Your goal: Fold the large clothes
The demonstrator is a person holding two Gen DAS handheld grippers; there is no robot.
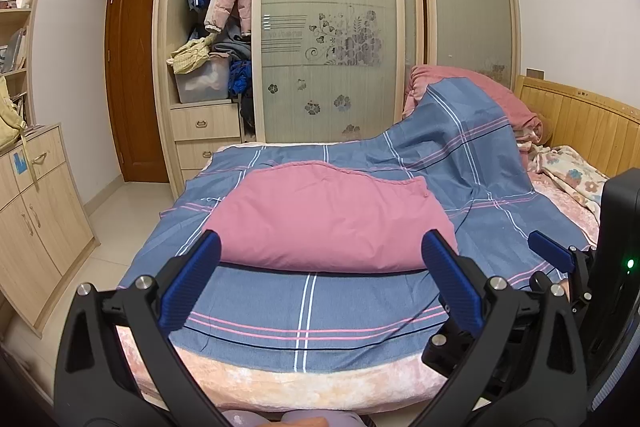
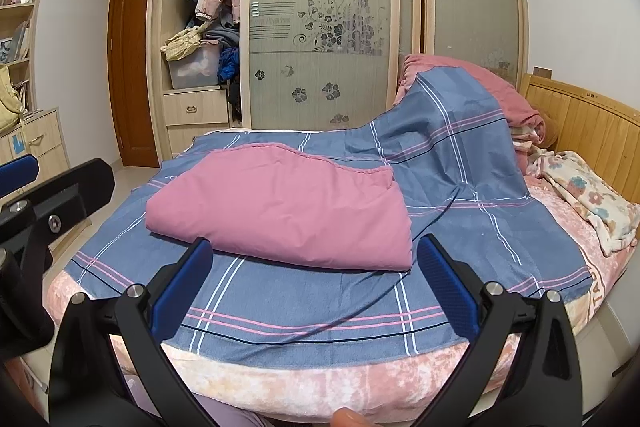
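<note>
On bed [image 1: 280,383]: one folded pink quilt [image 1: 332,219]; left gripper [image 1: 320,279], right gripper [image 2: 316,279] fingers apart, empty.

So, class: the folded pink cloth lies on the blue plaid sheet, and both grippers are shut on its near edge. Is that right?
Not quite. The pink cloth does lie on the blue plaid sheet, but the left gripper and right gripper are open and hold nothing, as both wrist views show.

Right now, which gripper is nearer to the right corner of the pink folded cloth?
Right. The right gripper has that corner of the pink cloth just before its fingers; the left gripper faces the cloth's middle.
</note>
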